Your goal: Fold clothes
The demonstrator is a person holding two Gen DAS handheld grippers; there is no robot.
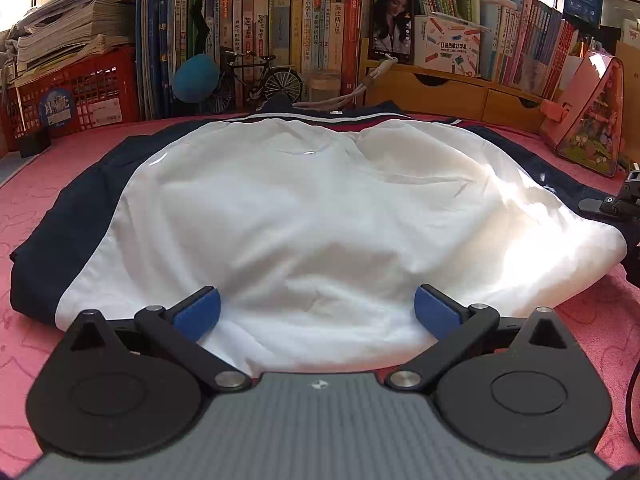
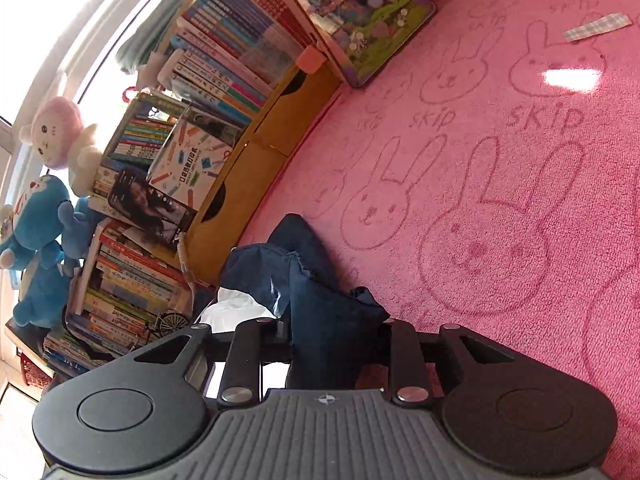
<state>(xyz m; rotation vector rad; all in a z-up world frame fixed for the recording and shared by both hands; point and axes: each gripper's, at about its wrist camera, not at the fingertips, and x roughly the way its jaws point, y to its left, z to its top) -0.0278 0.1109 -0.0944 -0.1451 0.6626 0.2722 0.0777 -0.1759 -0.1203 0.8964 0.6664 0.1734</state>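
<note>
On pink mat (image 1: 36, 200) — one jacket (image 1: 320, 208), two grippers (image 1: 317, 312).

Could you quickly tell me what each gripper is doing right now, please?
Left gripper: open, jaws astride the jacket hem, not pinching.
Right gripper: shut on navy jacket fabric.

A home, likely a child's room or study corner. A pink towel cover (image 2: 500, 168) printed with rabbits and "skip" spreads over the surface. Behind it stand crammed rows of schoolbooks (image 1: 280, 28), beside them plush toys (image 2: 52, 136), a model bicycle (image 1: 260, 80) and a red crate (image 1: 80, 92) of papers.
</note>
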